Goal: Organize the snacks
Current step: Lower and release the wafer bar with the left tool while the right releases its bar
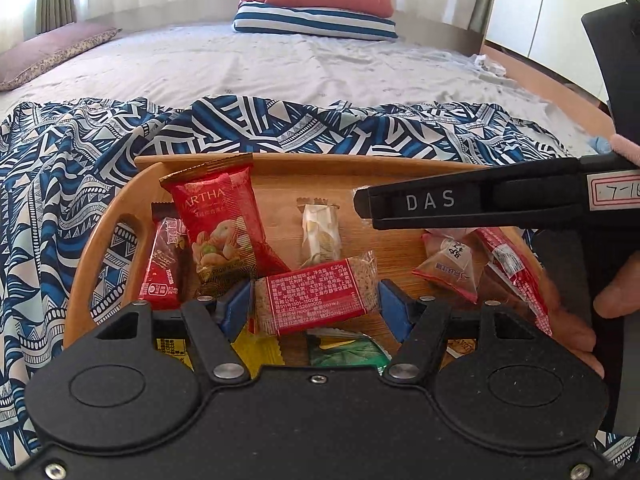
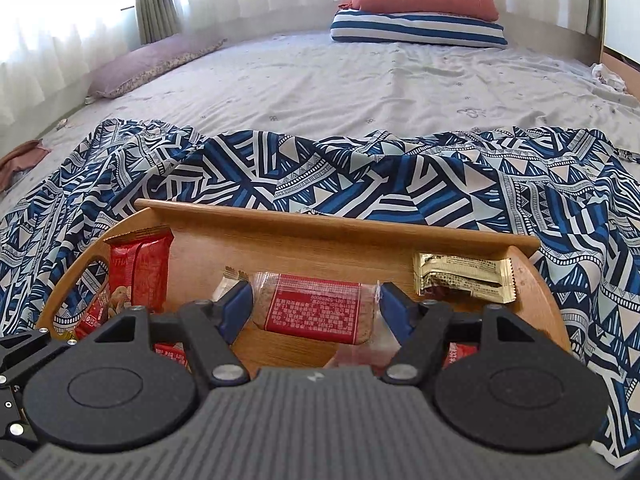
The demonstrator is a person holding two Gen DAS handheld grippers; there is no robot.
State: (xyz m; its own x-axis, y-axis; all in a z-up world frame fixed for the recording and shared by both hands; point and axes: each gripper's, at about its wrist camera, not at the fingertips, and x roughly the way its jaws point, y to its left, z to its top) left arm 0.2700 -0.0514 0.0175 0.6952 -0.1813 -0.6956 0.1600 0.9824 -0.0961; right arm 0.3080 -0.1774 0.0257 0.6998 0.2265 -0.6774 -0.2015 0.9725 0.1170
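Note:
A wooden tray point(image 1: 312, 160) on the patterned cloth holds several wrapped snacks. My left gripper point(image 1: 314, 304) has a red-labelled cereal bar point(image 1: 316, 300) between its blue pads, just above the tray. My right gripper point(image 2: 316, 310) frames a like cereal bar point(image 2: 316, 306) between its pads over the tray floor point(image 2: 288, 252). A tall red Martha nut pack point(image 1: 224, 220) stands at the tray's left. A white candy point(image 1: 320, 232) lies mid-tray. A gold packet point(image 2: 464, 276) lies at the tray's far right corner. The other gripper's black body point(image 1: 480, 204) crosses the right of the left wrist view.
The tray sits on a blue and white patterned cloth point(image 2: 360, 168) spread on a grey bed point(image 2: 320, 80). Striped and red pillows point(image 2: 420, 12) lie at the far end. A mauve pillow point(image 2: 152, 64) lies far left. A wooden bed frame point(image 1: 540, 72) runs along the right.

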